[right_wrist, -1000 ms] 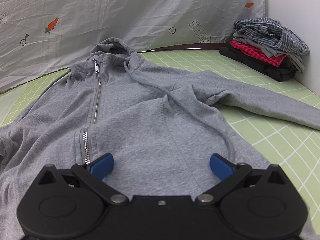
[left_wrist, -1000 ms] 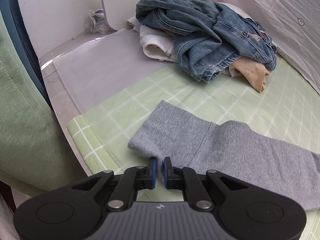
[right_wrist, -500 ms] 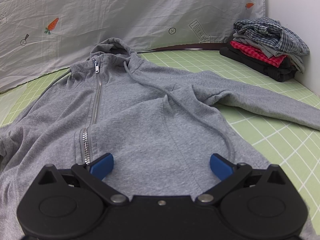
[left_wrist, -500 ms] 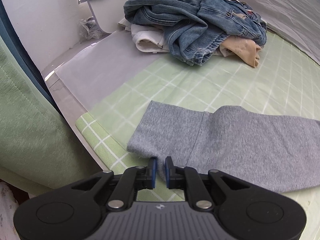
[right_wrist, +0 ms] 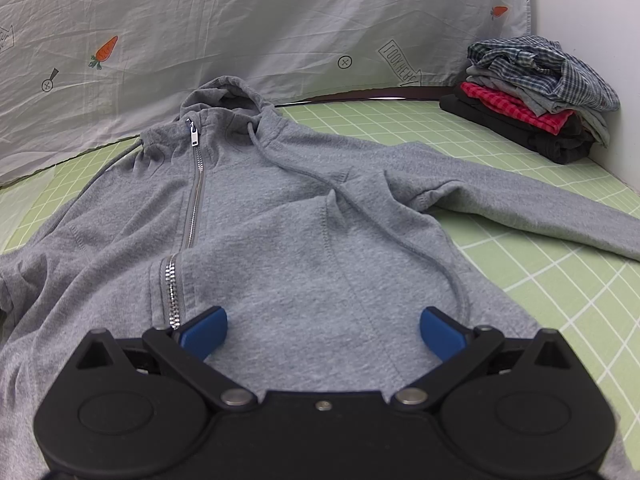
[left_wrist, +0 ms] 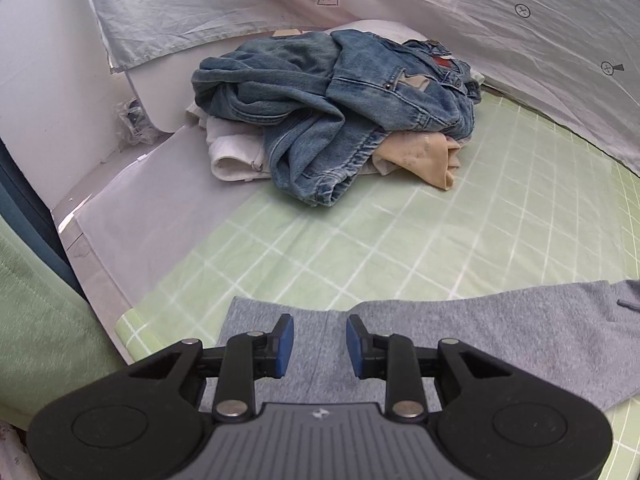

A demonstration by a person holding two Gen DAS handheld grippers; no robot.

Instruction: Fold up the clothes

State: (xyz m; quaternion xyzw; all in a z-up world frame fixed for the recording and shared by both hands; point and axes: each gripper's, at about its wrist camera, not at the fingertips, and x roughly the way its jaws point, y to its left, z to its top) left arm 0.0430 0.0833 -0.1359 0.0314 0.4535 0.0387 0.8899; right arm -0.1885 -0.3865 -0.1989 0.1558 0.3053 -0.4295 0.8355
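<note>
A grey zip hoodie [right_wrist: 288,216] lies flat, front up, on the green checked sheet [right_wrist: 560,280], hood at the far end. Its right sleeve [right_wrist: 520,204] stretches to the right. My right gripper [right_wrist: 323,332] is wide open over the hoodie's lower front, holding nothing. In the left wrist view, the hoodie's left sleeve [left_wrist: 500,332] lies flat with its cuff under my left gripper [left_wrist: 319,346]. That gripper is open, its blue pads apart just above the cuff, holding nothing.
A pile of unfolded clothes topped by blue denim [left_wrist: 332,108] lies beyond the left sleeve. A stack of folded clothes [right_wrist: 536,96] stands at the far right corner by the wall. A printed white sheet [right_wrist: 240,24] hangs behind. The bed edge [left_wrist: 100,292] is left of the cuff.
My left gripper has opened and let go of the sleeve cuff, and has moved forward over it. The right gripper has not moved.
</note>
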